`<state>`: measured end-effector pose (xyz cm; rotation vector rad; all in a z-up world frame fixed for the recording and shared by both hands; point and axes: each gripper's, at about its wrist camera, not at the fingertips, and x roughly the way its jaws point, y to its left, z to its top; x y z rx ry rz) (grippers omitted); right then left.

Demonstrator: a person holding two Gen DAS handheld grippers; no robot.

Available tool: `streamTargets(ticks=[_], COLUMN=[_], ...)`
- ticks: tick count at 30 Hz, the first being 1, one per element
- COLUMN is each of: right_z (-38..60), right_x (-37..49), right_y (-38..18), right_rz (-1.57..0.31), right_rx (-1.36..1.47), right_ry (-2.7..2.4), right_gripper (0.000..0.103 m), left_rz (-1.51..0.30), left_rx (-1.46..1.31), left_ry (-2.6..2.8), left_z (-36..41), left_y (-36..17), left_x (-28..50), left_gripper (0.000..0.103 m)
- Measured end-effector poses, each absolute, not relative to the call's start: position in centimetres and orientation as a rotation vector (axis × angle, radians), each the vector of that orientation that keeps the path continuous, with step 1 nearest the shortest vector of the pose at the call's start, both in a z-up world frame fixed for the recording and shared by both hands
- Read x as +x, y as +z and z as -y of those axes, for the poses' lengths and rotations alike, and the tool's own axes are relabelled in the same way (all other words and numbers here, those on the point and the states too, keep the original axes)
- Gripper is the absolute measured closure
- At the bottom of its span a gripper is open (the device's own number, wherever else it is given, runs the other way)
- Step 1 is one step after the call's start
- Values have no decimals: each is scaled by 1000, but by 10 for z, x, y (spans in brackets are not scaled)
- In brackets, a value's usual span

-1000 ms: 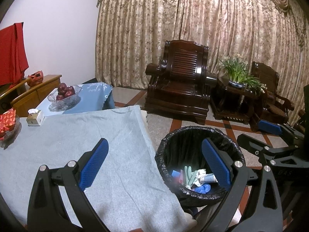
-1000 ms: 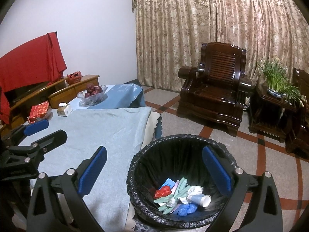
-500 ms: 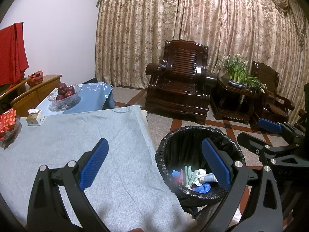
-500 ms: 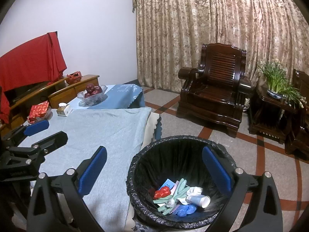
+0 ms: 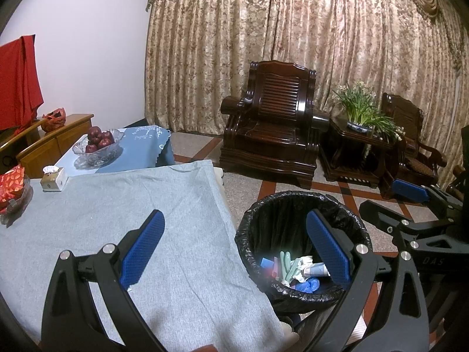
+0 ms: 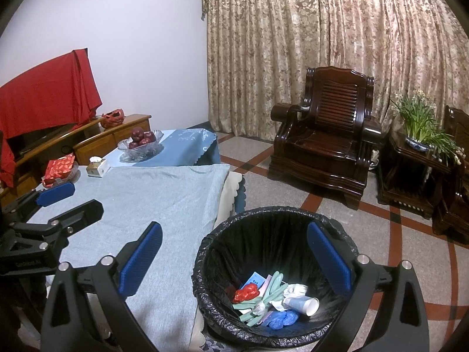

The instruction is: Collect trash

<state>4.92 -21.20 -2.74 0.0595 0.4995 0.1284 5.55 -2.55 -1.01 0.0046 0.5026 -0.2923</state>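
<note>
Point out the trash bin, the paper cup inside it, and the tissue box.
trash bin (image 6: 205, 267): right wrist view, left rim of black liner.
paper cup (image 6: 304, 305): right wrist view, its side.
tissue box (image 5: 54, 179): left wrist view, front face.

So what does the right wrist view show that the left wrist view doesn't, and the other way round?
Only the right wrist view shows the red wrapper in the bin and the left gripper seen from the side. Only the left wrist view shows the right gripper from the side. Both show the black-lined trash bin, paper cup, fruit bowl and grey tablecloth, with both grippers open and empty.
</note>
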Motion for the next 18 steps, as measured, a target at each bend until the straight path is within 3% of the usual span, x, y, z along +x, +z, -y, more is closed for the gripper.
streamTargets(ticks=[18], right_z=[214], right_x=[50], right_y=[-24], right_rz=[-504], right_rx=[60], right_ry=[133], right_gripper=[6], left_rz=[-503], left_rx=[5], left_ry=[-291], left_z=[25], left_y=[-9], left_x=[56], left_gripper=[8])
